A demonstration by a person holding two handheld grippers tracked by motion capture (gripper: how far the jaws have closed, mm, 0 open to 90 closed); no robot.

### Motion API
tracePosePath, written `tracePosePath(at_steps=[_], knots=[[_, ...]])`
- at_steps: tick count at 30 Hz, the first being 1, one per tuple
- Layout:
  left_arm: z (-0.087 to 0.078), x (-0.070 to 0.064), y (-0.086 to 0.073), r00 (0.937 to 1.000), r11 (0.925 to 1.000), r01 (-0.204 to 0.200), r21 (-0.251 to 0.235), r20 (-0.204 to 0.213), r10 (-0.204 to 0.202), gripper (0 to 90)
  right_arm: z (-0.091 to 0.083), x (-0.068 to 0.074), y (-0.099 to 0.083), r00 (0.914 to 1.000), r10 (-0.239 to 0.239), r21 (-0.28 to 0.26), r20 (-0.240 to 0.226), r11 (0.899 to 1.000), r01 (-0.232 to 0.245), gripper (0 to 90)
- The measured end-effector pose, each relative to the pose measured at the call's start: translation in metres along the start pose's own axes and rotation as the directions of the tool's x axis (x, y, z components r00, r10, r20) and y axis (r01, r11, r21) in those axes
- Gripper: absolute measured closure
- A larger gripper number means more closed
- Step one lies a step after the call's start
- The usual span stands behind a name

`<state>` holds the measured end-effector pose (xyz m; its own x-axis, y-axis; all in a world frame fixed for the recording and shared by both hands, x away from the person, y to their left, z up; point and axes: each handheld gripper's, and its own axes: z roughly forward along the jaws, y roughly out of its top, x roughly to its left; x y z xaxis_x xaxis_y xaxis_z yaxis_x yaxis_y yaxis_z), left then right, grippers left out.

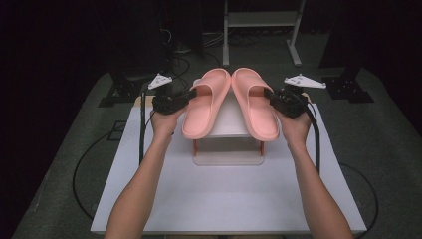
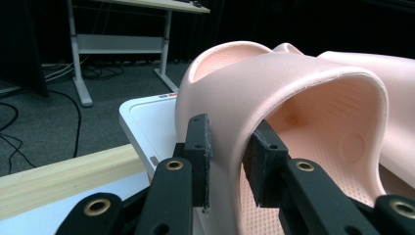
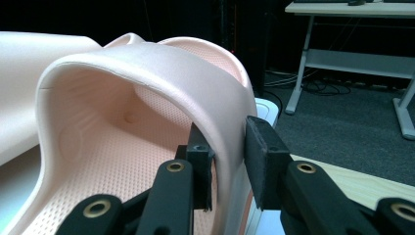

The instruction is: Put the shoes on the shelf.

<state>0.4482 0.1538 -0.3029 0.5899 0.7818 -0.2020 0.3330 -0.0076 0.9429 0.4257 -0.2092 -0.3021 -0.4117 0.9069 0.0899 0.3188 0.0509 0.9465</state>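
Two pink slide slippers lie side by side over a small white rack (image 1: 227, 157) in the middle of the table. My left gripper (image 1: 191, 94) is shut on the outer side of the left slipper (image 1: 203, 110), its pads clamping the strap wall (image 2: 274, 88) from outside and inside; the gripper (image 2: 229, 159) fills the foreground. My right gripper (image 1: 271, 96) is shut the same way on the outer strap of the right slipper (image 1: 257, 110). In the right gripper view the gripper (image 3: 229, 161) pinches the strap (image 3: 147, 73). Whether the slippers rest on the rack or hang just above it is unclear.
The white table top (image 1: 224, 199) stretches bare toward the person. A wooden strip (image 2: 63, 176) runs along the far edge. Beyond stand a white desk frame (image 1: 261, 22), black stands (image 1: 348, 87) and cables on the grey floor.
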Motion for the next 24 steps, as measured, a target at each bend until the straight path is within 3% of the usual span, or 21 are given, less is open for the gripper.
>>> tracePosePath(at_steps=[24], knots=[[0.010, -0.002, 0.000, 0.9990, 0.9990, 0.045, -0.008, -0.007, -0.045, 69.6, 0.014, 0.002, 0.002, 0.9994, 0.035, 0.021, -0.004, 0.999, -0.035, 70.6]])
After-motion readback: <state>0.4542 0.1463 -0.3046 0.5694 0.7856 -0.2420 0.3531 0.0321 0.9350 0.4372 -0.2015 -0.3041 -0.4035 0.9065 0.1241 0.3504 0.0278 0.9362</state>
